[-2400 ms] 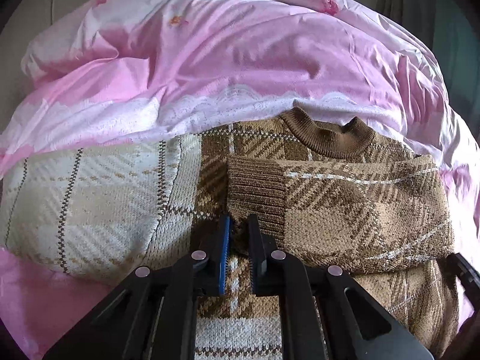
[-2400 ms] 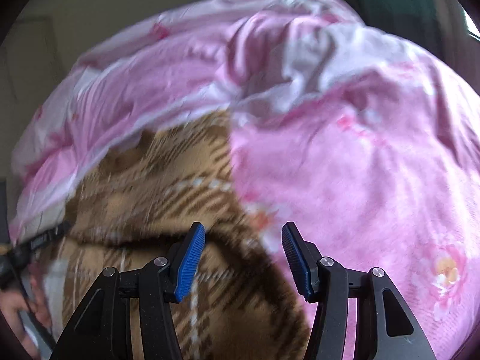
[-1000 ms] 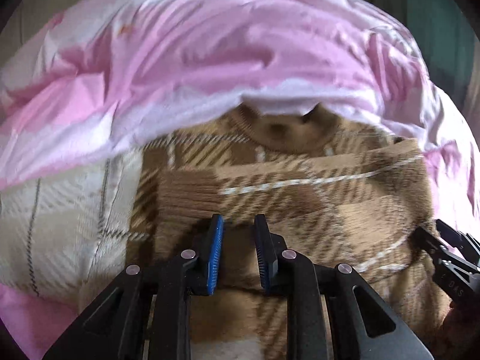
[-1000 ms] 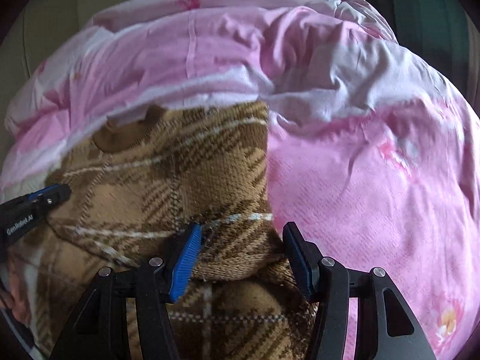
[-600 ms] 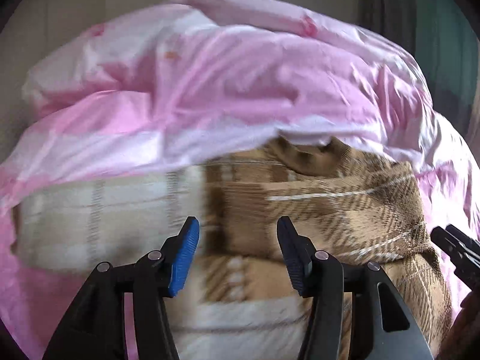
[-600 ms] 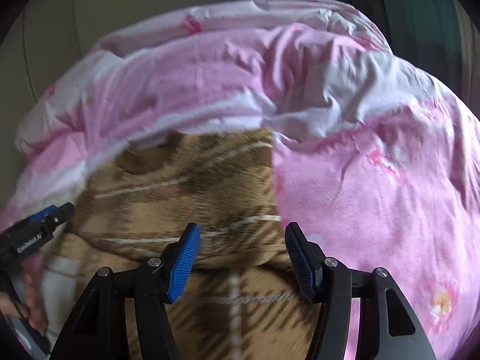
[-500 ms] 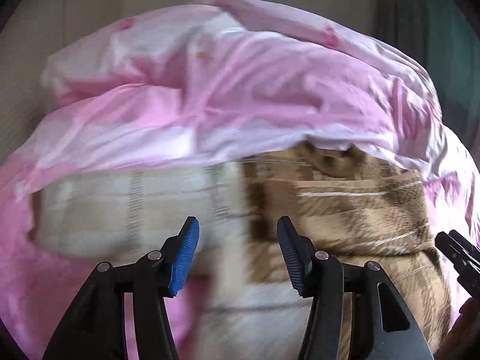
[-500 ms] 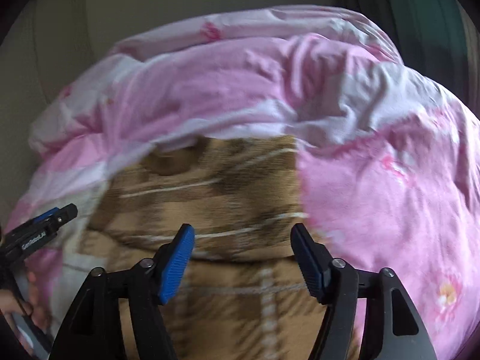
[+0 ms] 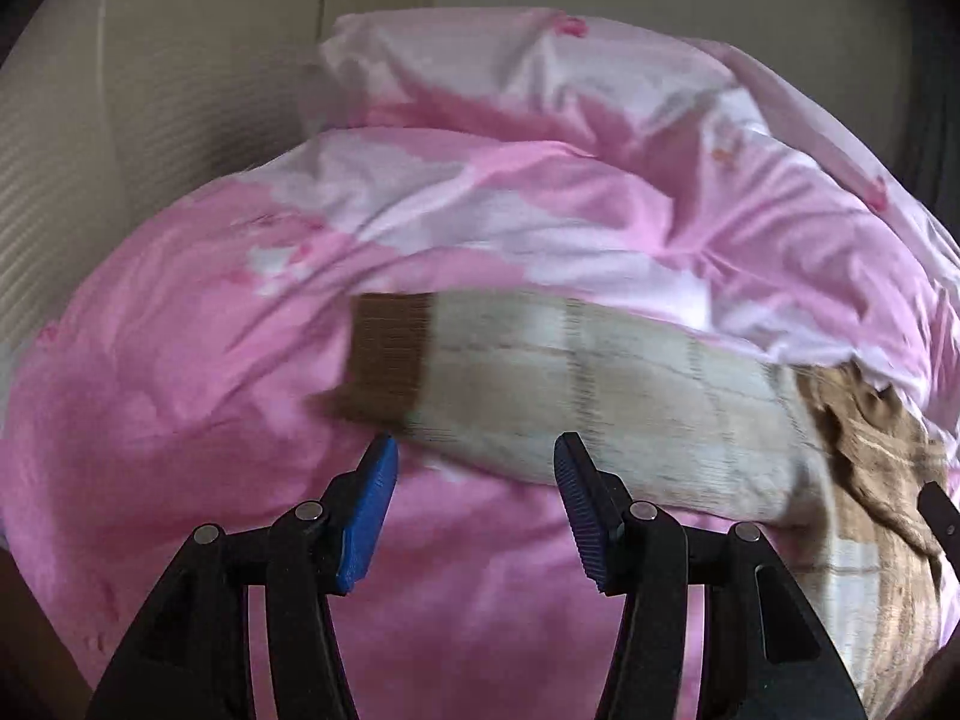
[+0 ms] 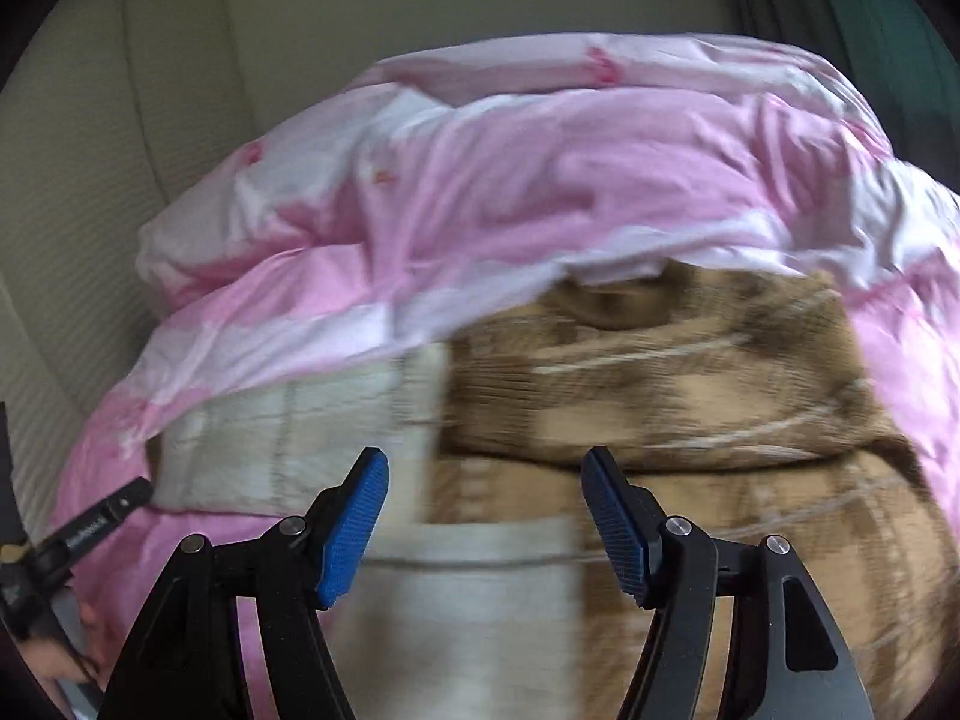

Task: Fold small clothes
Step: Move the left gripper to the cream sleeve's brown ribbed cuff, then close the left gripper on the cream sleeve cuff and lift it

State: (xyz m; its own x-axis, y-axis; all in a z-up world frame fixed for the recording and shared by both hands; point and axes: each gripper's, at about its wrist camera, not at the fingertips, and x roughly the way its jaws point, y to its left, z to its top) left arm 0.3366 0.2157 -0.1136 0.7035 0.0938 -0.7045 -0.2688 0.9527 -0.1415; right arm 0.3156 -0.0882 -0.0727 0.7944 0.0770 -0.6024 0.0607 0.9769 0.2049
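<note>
The sweater [image 10: 660,396] lies on the pink bed [image 9: 180,420], its cream sleeve [image 9: 600,396] stretched out. Both the left claw [image 9: 474,498] and right claw [image 10: 486,516] gape wide, empty. The soft, limp knit will likely sag, so pinch the ribbed cuff [image 9: 390,360].

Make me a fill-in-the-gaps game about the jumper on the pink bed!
1. The cuff at the end of the cream sleeve is coloured ____.
2. The sweater lies on a duvet coloured ____.
3. The left gripper has its jaws ____.
4. The right gripper holds ____.

Missing words: brown; pink; open; nothing
</note>
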